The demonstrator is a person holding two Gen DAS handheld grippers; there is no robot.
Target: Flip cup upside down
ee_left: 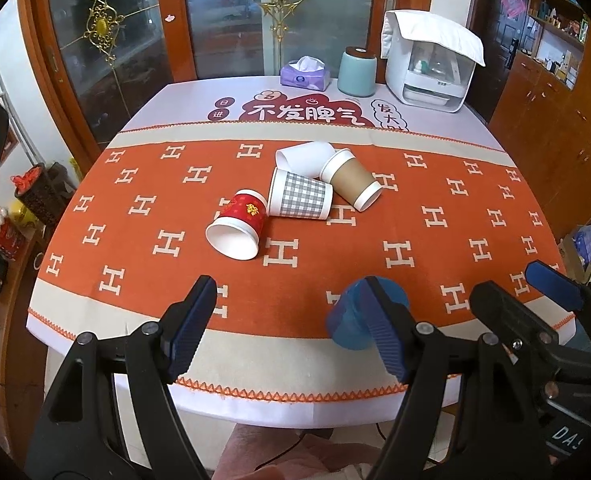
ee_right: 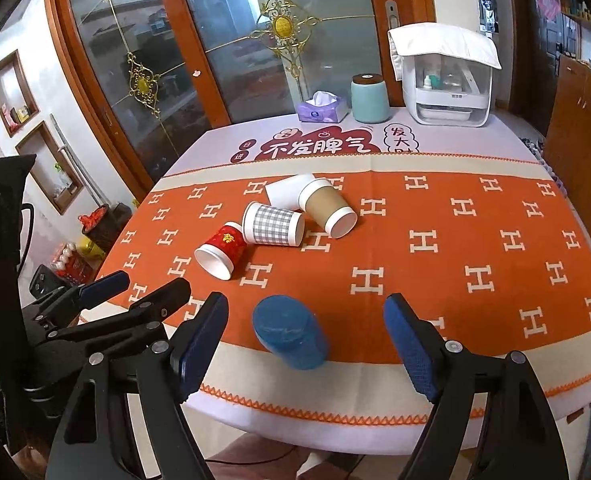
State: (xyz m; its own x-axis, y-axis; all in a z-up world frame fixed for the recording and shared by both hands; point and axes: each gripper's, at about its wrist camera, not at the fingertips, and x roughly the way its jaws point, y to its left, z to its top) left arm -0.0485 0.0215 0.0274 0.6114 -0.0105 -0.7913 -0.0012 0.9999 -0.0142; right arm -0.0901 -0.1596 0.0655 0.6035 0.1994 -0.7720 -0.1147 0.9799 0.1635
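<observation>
A blue plastic cup (ee_right: 289, 332) stands upside down near the table's front edge; in the left wrist view (ee_left: 355, 316) my right finger partly covers it. Several paper cups lie on their sides mid-table: a red one (ee_left: 237, 226) (ee_right: 219, 250), a grey checked one (ee_left: 300, 199) (ee_right: 273, 225), a plain white one (ee_left: 303, 157) (ee_right: 287, 192) and a brown one (ee_left: 351, 180) (ee_right: 329, 208). My left gripper (ee_left: 291, 328) is open and empty over the front edge. My right gripper (ee_right: 307, 344) is open, its fingers on either side of the blue cup, apart from it.
An orange patterned cloth (ee_left: 435, 240) covers the table. At the back stand a purple tissue box (ee_left: 305, 74), a teal canister (ee_left: 357, 72) and a white appliance (ee_left: 431, 64). Glass doors rise behind. A wooden cabinet is on the right.
</observation>
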